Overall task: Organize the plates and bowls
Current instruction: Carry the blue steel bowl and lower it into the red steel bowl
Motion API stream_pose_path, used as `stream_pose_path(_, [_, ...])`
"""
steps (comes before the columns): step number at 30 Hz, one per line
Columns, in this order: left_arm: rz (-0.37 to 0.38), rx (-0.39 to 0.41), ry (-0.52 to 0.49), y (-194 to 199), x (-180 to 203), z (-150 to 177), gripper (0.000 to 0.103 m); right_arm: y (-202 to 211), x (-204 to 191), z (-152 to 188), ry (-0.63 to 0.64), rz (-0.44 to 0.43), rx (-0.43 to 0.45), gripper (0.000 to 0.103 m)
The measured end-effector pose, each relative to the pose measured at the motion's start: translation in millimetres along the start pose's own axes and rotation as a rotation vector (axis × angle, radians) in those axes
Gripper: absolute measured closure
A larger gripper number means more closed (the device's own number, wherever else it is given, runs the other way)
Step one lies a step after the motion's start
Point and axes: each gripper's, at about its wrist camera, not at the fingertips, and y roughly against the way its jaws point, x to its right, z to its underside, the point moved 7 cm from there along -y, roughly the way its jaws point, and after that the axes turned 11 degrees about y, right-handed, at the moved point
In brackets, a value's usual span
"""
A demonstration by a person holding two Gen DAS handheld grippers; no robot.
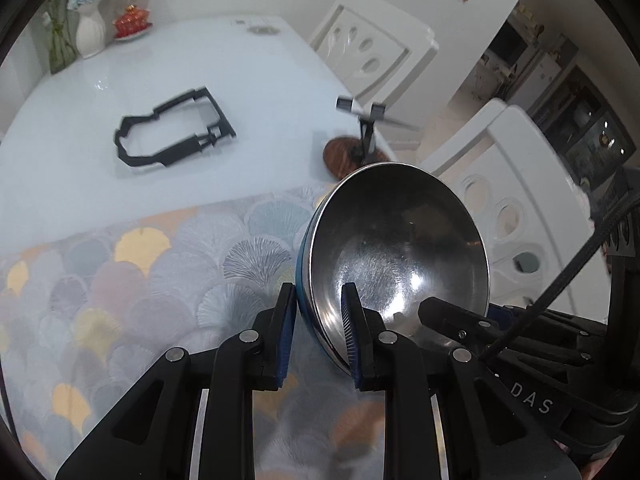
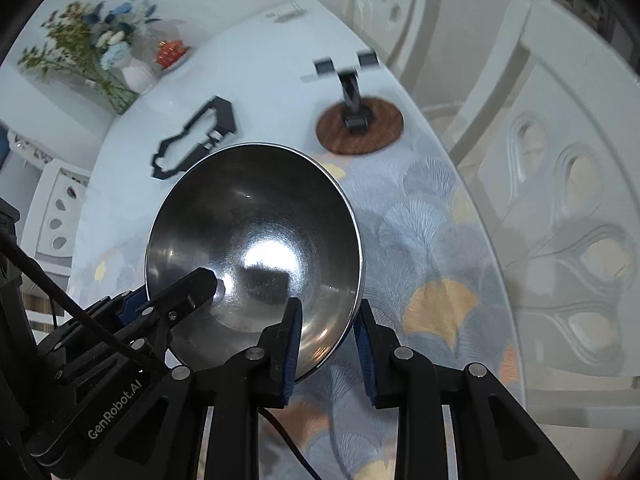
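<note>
— Where's the shiny round steel bowl with the blue outside point(image 1: 396, 248)?

— Tilted above the fan-patterned mat point(image 1: 120, 280). The left gripper point(image 1: 320, 332) pinches its rim at seven o'clock; the right gripper point(image 2: 328, 344) clamps it at five o'clock, one pad inside, one outside.

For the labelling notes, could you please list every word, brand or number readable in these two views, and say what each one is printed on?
"DAS": white letters on the black body of the right gripper, seen at the lower right of the left wrist view.
"GenRobot.AI": white letters on the black body of the left gripper, seen at the lower left of the right wrist view.
Dark marks on the white sheet of paper at the far end of the glossy white table: too small and blurred to read.
</note>
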Motion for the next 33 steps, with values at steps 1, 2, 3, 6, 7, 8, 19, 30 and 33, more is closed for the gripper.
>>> stream_pose_path(1, [0.005, 0.012, 0.005, 8, 1, 0, 0.083, 6, -2, 0, 0.004, -0.002, 0.010, 0.076])
stream_pose_path(2, [0.007, 0.023, 0.007, 16, 2, 1, 0.083, 15, -6, 0, 0.011, -0.004, 0.022, 0.076])
stream_pose_path(3, [0.009, 0.037, 0.006, 24, 3, 1, 0.083, 22, -8, 1, 0.018, -0.005, 0.032, 0.076])
stream_pose_path(6, [0.009, 0.080, 0.002, 51, 8, 7, 0.083, 48, -22, 5, 0.037, -0.007, 0.071, 0.076])
stream_pose_path(7, [0.014, 0.093, 0.004, 60, 9, 9, 0.083, 54, -26, 5, 0.042, -0.009, 0.080, 0.076])
stream_pose_path(8, [0.016, 0.103, 0.007, 68, 10, 11, 0.083, 61, -30, 7, 0.047, -0.012, 0.088, 0.076])
stream_pose_path(19, [0.022, 0.201, 0.047, 148, 9, 59, 0.083, 129, -79, 56, 0.094, -0.042, 0.147, 0.076])
stream_pose_path(30, [0.002, 0.209, 0.100, 192, -8, 143, 0.083, 153, -113, 146, 0.128, -0.096, 0.102, 0.076])
stream_pose_path(33, [0.001, 0.204, 0.109, 198, -11, 165, 0.083, 157, -118, 170, 0.139, -0.095, 0.093, 0.076])
